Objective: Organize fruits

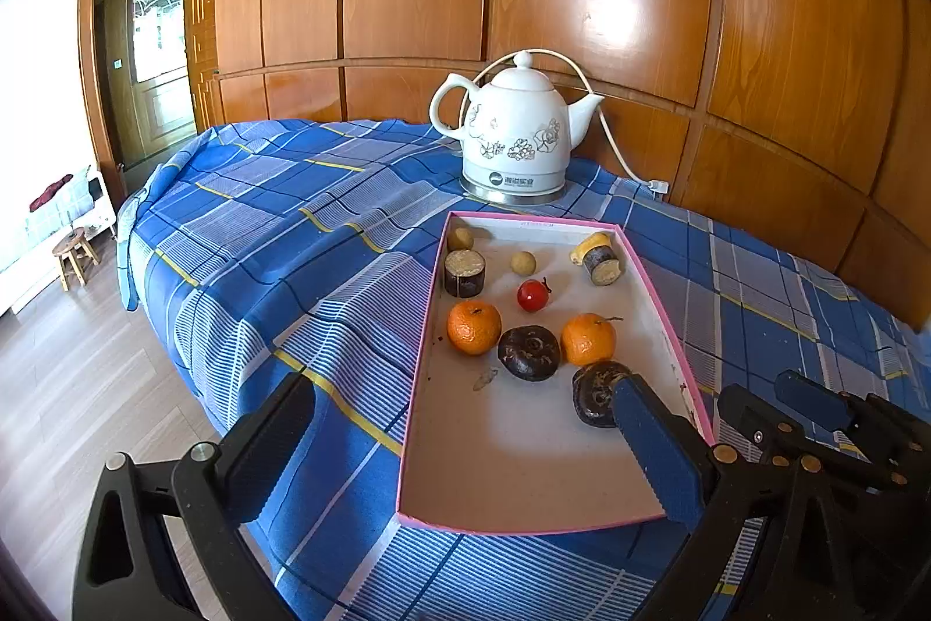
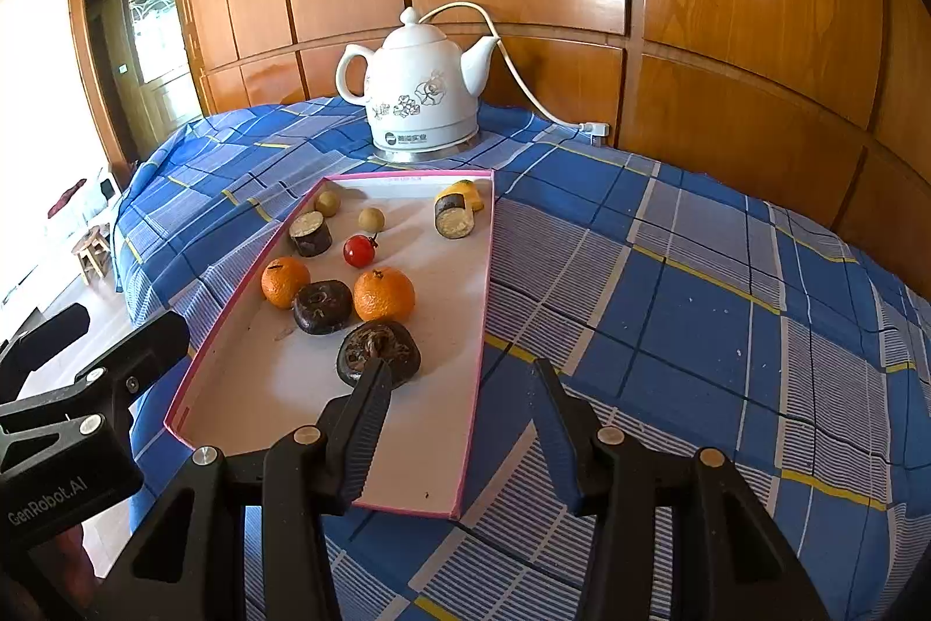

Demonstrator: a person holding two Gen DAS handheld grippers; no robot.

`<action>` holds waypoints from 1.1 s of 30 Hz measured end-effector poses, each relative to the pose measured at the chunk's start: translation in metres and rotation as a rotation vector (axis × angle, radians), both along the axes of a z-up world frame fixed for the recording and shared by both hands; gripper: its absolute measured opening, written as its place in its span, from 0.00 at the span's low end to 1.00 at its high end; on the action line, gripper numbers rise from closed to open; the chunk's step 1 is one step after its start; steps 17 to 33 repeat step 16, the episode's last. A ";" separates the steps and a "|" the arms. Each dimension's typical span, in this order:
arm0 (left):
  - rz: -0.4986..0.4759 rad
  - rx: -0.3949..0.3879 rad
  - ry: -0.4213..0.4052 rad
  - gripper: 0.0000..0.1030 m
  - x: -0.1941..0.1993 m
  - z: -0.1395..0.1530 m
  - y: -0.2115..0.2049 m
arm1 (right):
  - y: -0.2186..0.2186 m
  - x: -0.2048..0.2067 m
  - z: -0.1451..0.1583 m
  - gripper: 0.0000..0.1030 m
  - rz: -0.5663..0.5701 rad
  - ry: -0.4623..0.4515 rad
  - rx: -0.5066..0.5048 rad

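Note:
A white tray with a pink rim (image 1: 663, 307) (image 2: 486, 283) lies on the blue checked cloth. It holds two oranges (image 1: 474, 327) (image 2: 384, 294), two dark wrinkled fruits (image 1: 528, 352) (image 2: 378, 347), a red cherry fruit (image 1: 532, 295), two tan balls (image 1: 523, 262), two dark cut cylinders (image 1: 464, 273) and a yellow piece (image 2: 468, 193). My left gripper (image 1: 459, 388) is open wide over the tray's near left side, its right finger beside a dark fruit. My right gripper (image 2: 459, 371) is open and holds nothing. The tray's right wall runs between its fingers in the picture.
A white flowered kettle (image 1: 515, 132) (image 2: 422, 91) with a cord stands behind the tray, in front of wooden wall panels. The cloth-covered surface drops to a wood floor on the left, where a small stool (image 1: 73, 254) stands. Bare cloth stretches to the right of the tray.

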State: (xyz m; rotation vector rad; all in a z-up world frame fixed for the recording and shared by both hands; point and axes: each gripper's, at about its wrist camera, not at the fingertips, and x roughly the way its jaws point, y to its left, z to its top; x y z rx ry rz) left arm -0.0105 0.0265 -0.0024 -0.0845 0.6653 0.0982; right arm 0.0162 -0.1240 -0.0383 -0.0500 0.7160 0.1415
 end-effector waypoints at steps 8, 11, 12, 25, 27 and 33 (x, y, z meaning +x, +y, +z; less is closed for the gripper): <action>0.001 0.000 -0.002 1.00 0.000 0.001 0.001 | 0.001 0.000 -0.001 0.48 0.001 0.001 -0.003; 0.001 0.004 -0.003 1.00 0.000 0.001 0.000 | 0.000 -0.001 -0.002 0.48 0.002 0.003 -0.002; 0.001 0.008 -0.004 1.00 0.000 0.001 0.000 | -0.001 -0.001 -0.003 0.48 0.004 0.005 0.000; -0.002 0.013 -0.003 1.00 0.000 0.003 0.000 | -0.020 0.004 -0.001 0.48 -0.023 0.014 0.040; -0.002 0.013 -0.003 1.00 0.000 0.003 0.000 | -0.020 0.004 -0.001 0.48 -0.023 0.014 0.040; -0.002 0.013 -0.003 1.00 0.000 0.003 0.000 | -0.020 0.004 -0.001 0.48 -0.023 0.014 0.040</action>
